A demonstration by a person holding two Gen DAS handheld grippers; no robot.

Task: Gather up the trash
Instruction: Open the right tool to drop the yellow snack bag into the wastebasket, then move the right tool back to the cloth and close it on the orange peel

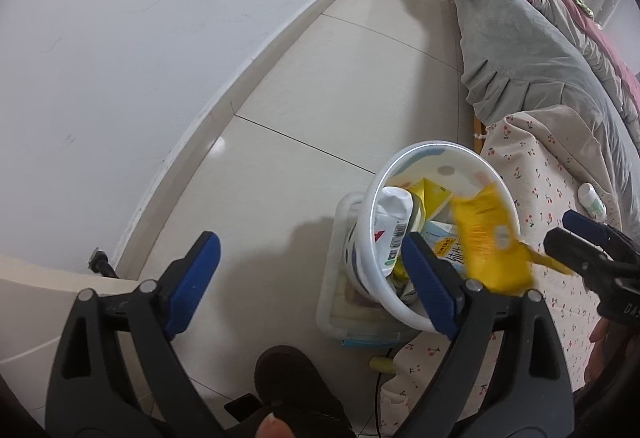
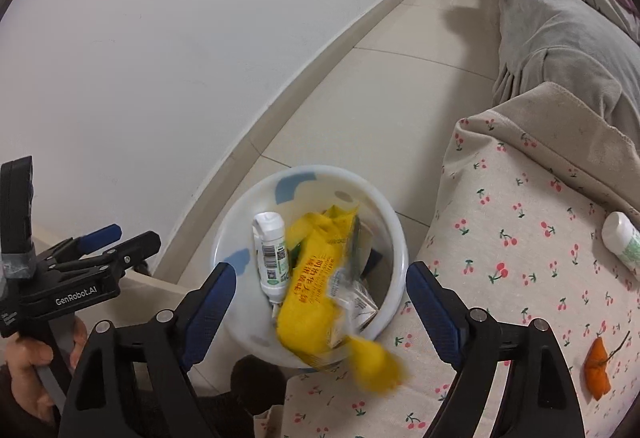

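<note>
A white trash bin (image 1: pixel 376 206) (image 2: pixel 240 214) stands on the floor against the bed and holds a white bottle (image 2: pixel 272 250) and several wrappers. A yellow wrapper (image 2: pixel 312 302) (image 1: pixel 492 242), blurred, hangs over the bin's near rim with most of it inside; no pad touches it. My right gripper (image 2: pixel 320 267) (image 1: pixel 576 234) is open just above the bin. My left gripper (image 1: pixel 310 238) (image 2: pixel 116 234) is open with nothing in it, over the floor to the bin's left. On the bed lie a small white bottle (image 2: pixel 622 238) (image 1: pixel 592 200) and an orange peel (image 2: pixel 598 370).
The bin sits in a clear plastic box (image 1: pixel 332 302). A bed with a cherry-print sheet (image 2: pixel 520 238) and a grey blanket (image 1: pixel 520 58) fills the right side. A white wall (image 1: pixel 120 78) runs along the left, with tiled floor (image 1: pixel 340 78) between. A dark shoe (image 1: pixel 292 378) is at the bottom.
</note>
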